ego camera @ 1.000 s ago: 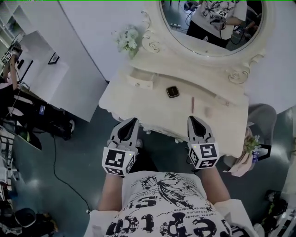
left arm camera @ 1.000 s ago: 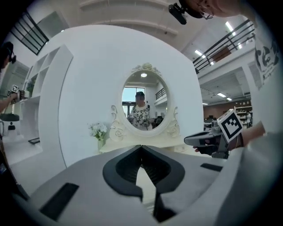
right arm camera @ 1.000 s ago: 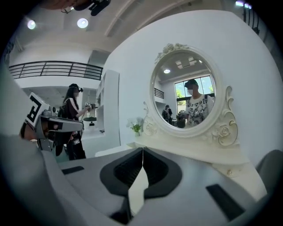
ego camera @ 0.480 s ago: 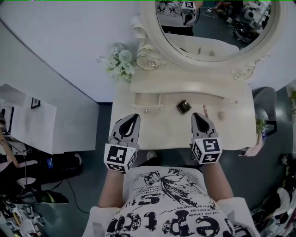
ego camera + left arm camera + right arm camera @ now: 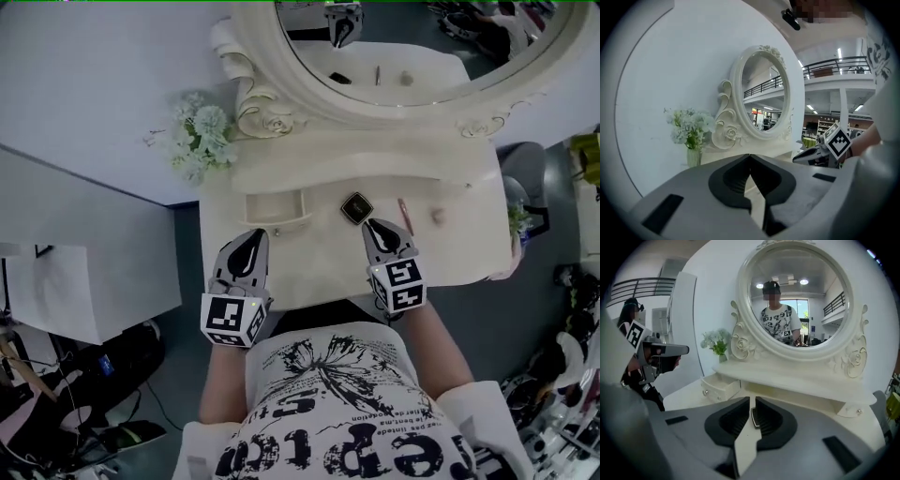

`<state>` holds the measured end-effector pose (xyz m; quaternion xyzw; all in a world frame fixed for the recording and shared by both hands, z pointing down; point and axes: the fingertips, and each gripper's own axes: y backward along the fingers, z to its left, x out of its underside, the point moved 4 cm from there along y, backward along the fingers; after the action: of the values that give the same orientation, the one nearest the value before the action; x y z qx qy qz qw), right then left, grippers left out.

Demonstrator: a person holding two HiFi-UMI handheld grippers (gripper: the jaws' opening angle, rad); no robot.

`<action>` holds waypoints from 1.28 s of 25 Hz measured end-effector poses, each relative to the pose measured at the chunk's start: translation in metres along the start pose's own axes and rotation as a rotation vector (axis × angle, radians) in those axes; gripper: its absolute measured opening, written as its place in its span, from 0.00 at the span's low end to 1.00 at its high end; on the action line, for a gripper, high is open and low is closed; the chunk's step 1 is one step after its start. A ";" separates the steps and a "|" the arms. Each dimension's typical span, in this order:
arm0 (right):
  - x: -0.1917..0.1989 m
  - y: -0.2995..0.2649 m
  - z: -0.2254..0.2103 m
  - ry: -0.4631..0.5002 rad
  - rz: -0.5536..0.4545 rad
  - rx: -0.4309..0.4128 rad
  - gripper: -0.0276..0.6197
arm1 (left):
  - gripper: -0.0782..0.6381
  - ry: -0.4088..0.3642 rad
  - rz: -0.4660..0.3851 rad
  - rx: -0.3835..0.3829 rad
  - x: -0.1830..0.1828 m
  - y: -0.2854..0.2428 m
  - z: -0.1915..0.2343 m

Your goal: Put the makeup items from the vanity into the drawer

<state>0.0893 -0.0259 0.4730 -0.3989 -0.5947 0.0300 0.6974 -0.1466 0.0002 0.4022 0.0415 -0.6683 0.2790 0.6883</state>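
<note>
**Both grippers closed over the vanity's front edge**

The cream worktop (image 5: pixel 319 272) stands against a pale wall (image 5: pixel 94 75) on a dark teal floor (image 5: pixel 506 328), with an oval mirror (image 5: pixel 422 47) rising from its back edge and white flowers (image 5: pixel 202 141) at its back-left corner. A small drawer (image 5: pixel 275 208) stands pulled out near the left edge. A dark square compact (image 5: pixel 356 207) lies mid-worktop, with a slim pink stick (image 5: pixel 405 216) and a small round item (image 5: pixel 437 217) toward the right edge. The left gripper (image 5: pixel 253 236) hangs over the front-left edge, its fingers together and empty. The right gripper (image 5: pixel 371 224) points at the compact, its fingers pressed nearly together and holding nothing.
</note>
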 end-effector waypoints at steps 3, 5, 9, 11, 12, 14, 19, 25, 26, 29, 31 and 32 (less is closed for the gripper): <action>0.015 -0.021 -0.004 0.048 0.088 -0.043 0.32 | 0.14 0.018 0.022 -0.010 0.011 -0.014 0.000; 0.026 -0.033 -0.008 0.071 0.148 -0.071 0.45 | 0.14 0.035 0.041 -0.013 0.018 -0.021 -0.001; 0.041 -0.059 -0.017 0.081 0.234 -0.100 0.50 | 0.14 0.058 0.069 -0.018 0.031 -0.037 0.001; 0.046 -0.072 -0.022 0.080 0.256 -0.100 0.51 | 0.14 0.060 0.082 -0.024 0.039 -0.044 0.005; 0.049 -0.078 -0.024 0.081 0.266 -0.100 0.52 | 0.14 0.057 0.088 -0.026 0.042 -0.047 0.007; 0.055 -0.089 -0.028 0.084 0.287 -0.097 0.54 | 0.14 0.052 0.099 -0.026 0.049 -0.052 0.009; 0.065 -0.106 -0.031 0.074 0.333 -0.074 0.55 | 0.14 0.062 0.124 -0.001 0.063 -0.058 0.010; 0.070 -0.107 -0.034 0.026 0.349 -0.044 0.54 | 0.14 0.050 0.156 0.008 0.071 -0.051 0.011; 0.070 -0.106 -0.033 0.028 0.343 -0.043 0.54 | 0.14 0.051 0.159 0.008 0.072 -0.048 0.012; 0.069 -0.102 -0.032 0.033 0.324 -0.044 0.53 | 0.14 0.050 0.166 0.005 0.072 -0.040 0.013; 0.065 -0.097 -0.030 0.038 0.314 -0.041 0.53 | 0.14 0.048 0.166 0.002 0.072 -0.035 0.015; 0.062 -0.095 -0.027 0.038 0.311 -0.041 0.53 | 0.14 0.046 0.167 -0.001 0.071 -0.033 0.017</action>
<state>0.0893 -0.0722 0.5800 -0.5008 -0.5131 0.1180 0.6870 -0.1509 -0.0115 0.4816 -0.0213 -0.6538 0.3358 0.6777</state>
